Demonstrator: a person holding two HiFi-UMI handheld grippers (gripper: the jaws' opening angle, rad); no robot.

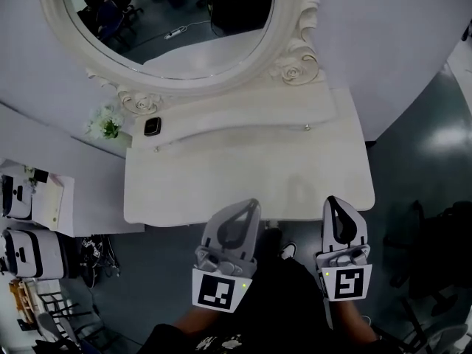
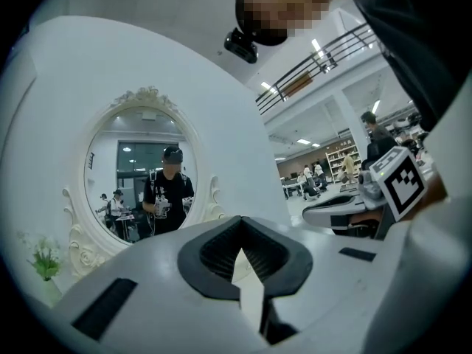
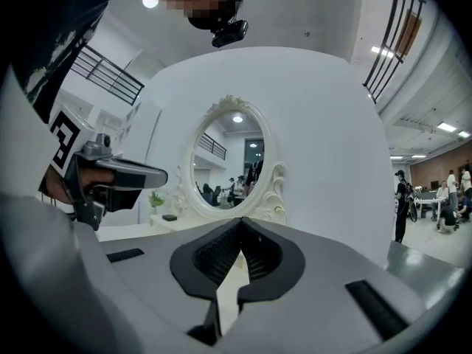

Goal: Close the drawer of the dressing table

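Nearest the head camera, 2 grippers are held side by side before the white dressing table (image 1: 243, 179), each with its marker cube turned toward the person. On the left, the left gripper (image 1: 251, 205) has its jaws pressed together with nothing between them. Its tip overlaps the table's front edge from above. Beside it, the right gripper (image 1: 331, 200) is likewise closed and empty, its tip at that same edge. No view shows the drawer, which lies hidden under the table's top. Farther back stands the oval mirror (image 1: 169, 21) in its carved frame, with a small dark device (image 1: 152, 127) and a green plant (image 1: 109, 127) at its lower left.
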